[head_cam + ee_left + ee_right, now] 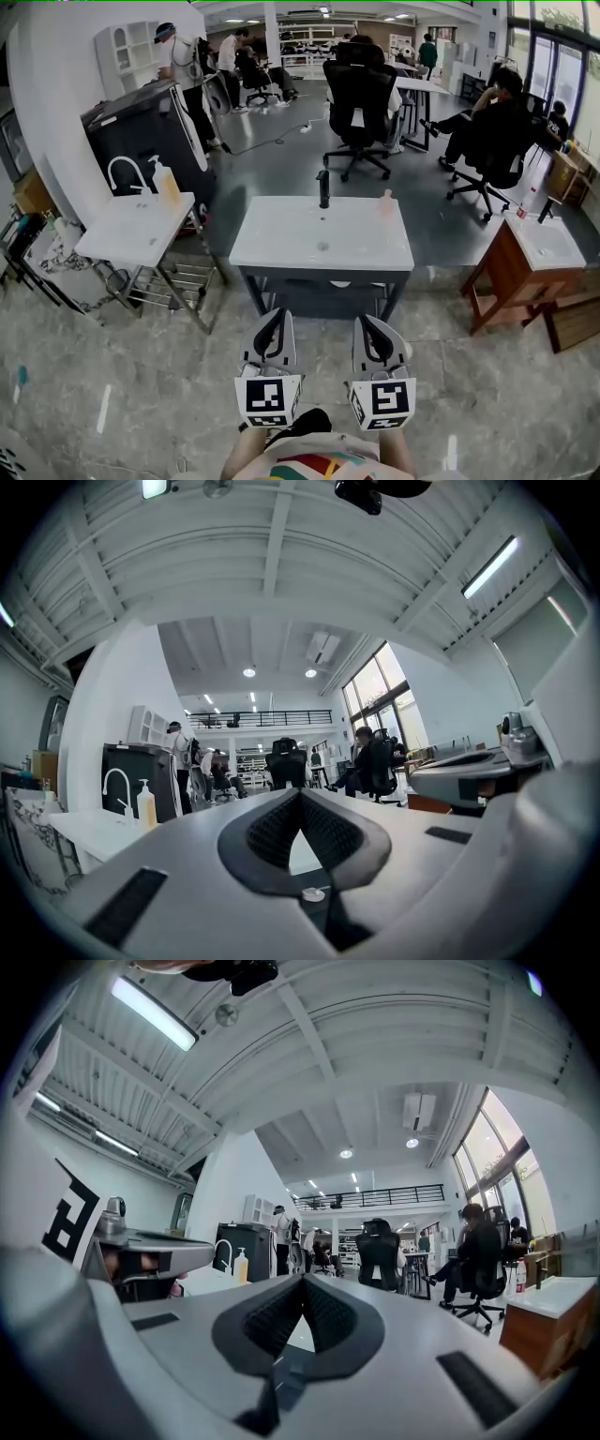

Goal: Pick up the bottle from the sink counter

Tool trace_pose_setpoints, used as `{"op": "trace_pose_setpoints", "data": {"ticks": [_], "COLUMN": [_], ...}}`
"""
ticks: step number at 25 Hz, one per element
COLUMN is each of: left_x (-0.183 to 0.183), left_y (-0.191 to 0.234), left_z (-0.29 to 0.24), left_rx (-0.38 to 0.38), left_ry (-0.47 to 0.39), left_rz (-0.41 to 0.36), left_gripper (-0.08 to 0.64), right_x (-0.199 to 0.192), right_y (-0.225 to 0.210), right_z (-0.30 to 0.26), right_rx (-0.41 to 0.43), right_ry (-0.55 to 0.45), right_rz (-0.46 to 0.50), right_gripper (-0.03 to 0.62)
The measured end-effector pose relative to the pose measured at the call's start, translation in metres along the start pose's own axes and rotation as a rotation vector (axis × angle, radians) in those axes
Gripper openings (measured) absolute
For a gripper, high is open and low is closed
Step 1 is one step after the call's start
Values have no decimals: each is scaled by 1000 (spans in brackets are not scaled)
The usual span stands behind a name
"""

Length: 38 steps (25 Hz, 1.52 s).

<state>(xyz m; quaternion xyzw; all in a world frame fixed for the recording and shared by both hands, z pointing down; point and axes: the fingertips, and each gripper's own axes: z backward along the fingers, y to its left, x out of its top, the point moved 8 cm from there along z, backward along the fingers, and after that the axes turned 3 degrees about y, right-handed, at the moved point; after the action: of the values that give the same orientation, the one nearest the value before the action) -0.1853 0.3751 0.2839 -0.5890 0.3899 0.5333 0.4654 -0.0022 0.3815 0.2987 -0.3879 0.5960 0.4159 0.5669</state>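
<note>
A small pale bottle (385, 202) stands at the back right of the white middle sink counter (281, 248), to the right of a black faucet (323, 187). An orange-tinted pump bottle (167, 183) stands on the left sink counter (131, 239) beside a white faucet (125, 173); the same pump bottle (146, 806) shows in the left gripper view and, as a pump bottle (242, 1267), in the right gripper view. My left gripper (276, 323) and right gripper (370, 326) hang side by side short of the middle counter's front edge, level, both shut and holding nothing. In its own view the left gripper (300, 795) has its tips touching, and so does the right gripper (304, 1282).
A third basin on a wooden stand (525, 272) stands to the right. A metal rack (173, 281) sits under the left counter. Behind the counters are black office chairs (361, 103), desks and several people. The floor is marbled tile.
</note>
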Motion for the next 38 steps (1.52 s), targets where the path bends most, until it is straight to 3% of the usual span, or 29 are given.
{"op": "trace_pose_setpoints", "data": {"ticks": [7, 14, 21, 31, 38], "left_x": [2, 8, 7, -18, -21], "left_y": [2, -3, 10, 31, 66], "left_z": [-20, -54, -104, -180, -256], "left_rx": [-2, -73, -104, -113, -100], "left_ry": [-17, -90, -110, -37, -8], "left_rz": [-9, -76, -50, -45, -39], "left_gripper": [18, 18, 18, 18, 18], "right_x": [0, 10, 8, -11, -3], "right_y": [-12, -27, -41, -57, -78], "right_z": [-6, -31, -70, -150, -231], "right_rx": [4, -33, -58, -35, -42], "right_ry": [2, -28, -24, 39, 63], "right_rz": [-2, 18, 34, 26, 17], "right_gripper": [12, 12, 12, 12, 12]}}
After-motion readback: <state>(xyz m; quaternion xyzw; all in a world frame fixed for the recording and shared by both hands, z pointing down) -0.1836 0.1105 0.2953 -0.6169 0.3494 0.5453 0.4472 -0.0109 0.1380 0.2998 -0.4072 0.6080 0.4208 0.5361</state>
